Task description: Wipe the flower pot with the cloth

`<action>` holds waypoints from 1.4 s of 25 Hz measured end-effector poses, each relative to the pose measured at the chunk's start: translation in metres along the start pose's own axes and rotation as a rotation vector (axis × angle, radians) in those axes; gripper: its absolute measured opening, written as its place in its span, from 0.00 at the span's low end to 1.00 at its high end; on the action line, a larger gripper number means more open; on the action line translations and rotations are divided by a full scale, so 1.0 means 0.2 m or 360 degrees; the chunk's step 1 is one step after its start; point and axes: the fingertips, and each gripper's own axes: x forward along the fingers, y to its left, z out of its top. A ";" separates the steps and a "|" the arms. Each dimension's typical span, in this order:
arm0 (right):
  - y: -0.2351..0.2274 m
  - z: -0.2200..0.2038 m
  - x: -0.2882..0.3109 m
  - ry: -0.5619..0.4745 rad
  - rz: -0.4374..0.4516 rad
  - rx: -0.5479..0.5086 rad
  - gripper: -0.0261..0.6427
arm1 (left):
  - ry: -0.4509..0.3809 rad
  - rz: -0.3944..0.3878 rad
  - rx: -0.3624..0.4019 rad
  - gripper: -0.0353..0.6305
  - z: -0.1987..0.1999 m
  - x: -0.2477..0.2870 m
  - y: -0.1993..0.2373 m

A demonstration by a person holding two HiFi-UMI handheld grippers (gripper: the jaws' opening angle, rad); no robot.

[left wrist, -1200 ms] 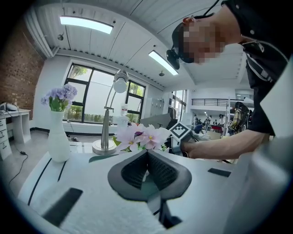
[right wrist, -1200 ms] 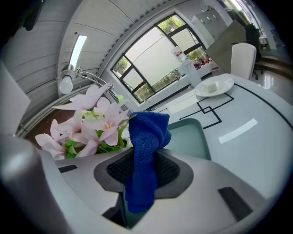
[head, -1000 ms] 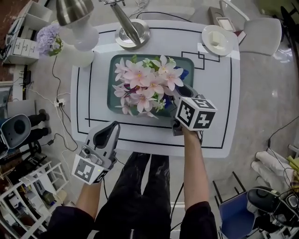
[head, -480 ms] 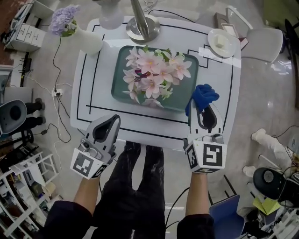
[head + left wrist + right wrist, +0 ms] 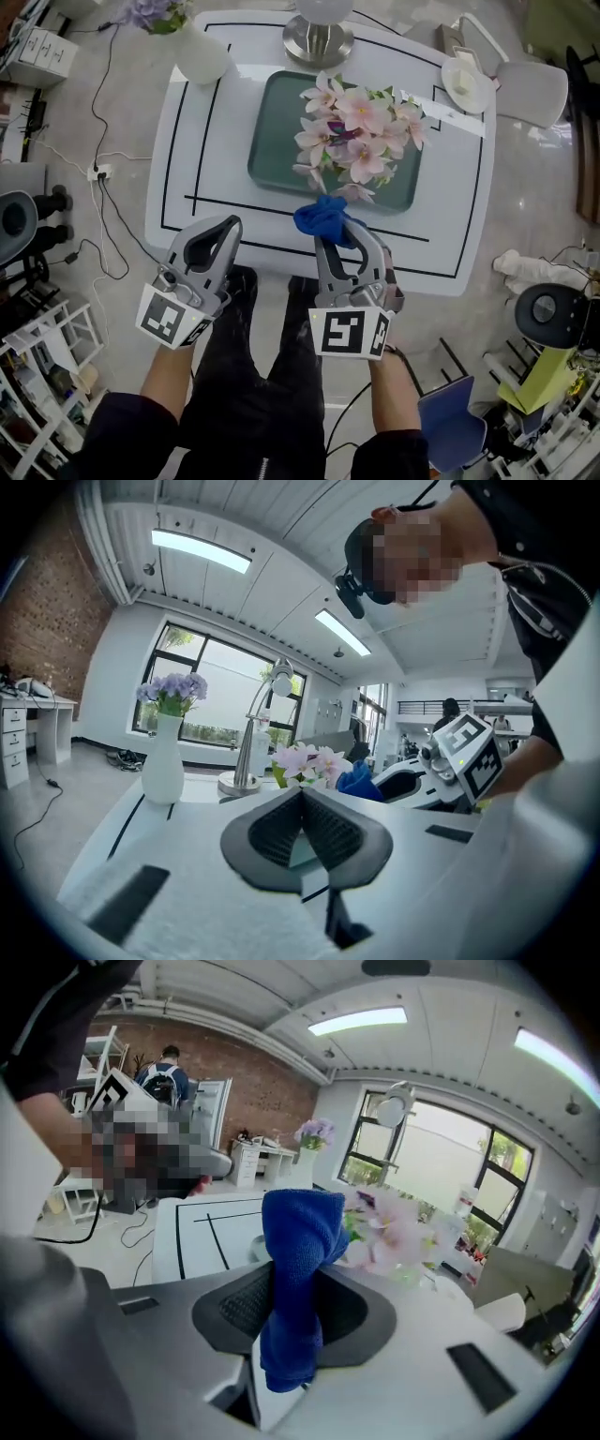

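Here the right gripper (image 5: 296, 1309) clamps a nubby blue cloth (image 5: 300, 1237); the left gripper (image 5: 302, 829) holds its ribbed jaws pressed together.

I've pulled my right claw (image 5: 342, 236), cloth (image 5: 319, 219) pinched, off the flower pot (image 5: 361, 131) and leftward, near the left claw (image 5: 223, 228).

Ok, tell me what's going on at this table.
A person holds a gripper in each hand. The right gripper is shut on a blue cloth, held at the near edge of the green tray, just short of the pink flowers. The left gripper is shut and empty, over the near side of the table.
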 end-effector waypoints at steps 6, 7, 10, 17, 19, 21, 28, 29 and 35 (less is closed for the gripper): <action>0.06 -0.12 0.29 0.0324 -0.0126 -0.0255 0.21 | -0.0003 -0.0048 -0.0014 0.06 -0.01 -0.16 0.19; 0.02 -0.13 0.32 0.0365 -0.0185 -0.0289 0.21 | -0.0014 -0.0051 -0.0010 0.06 -0.02 -0.18 0.22; -0.07 -0.13 0.36 0.0442 -0.0348 -0.0356 0.21 | -0.0019 -0.0053 -0.0036 0.06 -0.03 -0.23 0.27; -0.17 -0.16 0.52 0.0543 -0.0514 -0.0183 0.21 | 0.0001 -0.0068 -0.0091 0.06 -0.09 -0.36 0.41; -0.18 -0.17 0.55 0.0575 -0.0519 -0.0128 0.21 | -0.0013 -0.0074 -0.0091 0.06 -0.09 -0.39 0.45; -0.19 -0.18 0.58 0.0605 -0.0500 -0.0062 0.21 | -0.0020 -0.0073 -0.0099 0.06 -0.08 -0.41 0.48; -0.11 -0.16 0.63 0.0635 -0.0423 0.0043 0.21 | -0.0032 -0.0075 -0.0130 0.06 -0.07 -0.44 0.60; -0.10 -0.12 0.62 0.0607 -0.0439 0.0026 0.21 | -0.0031 -0.0080 -0.0133 0.06 -0.07 -0.44 0.61; -0.18 -0.07 0.62 0.0596 -0.0602 0.0123 0.21 | -0.0031 -0.0090 -0.0171 0.06 -0.07 -0.44 0.68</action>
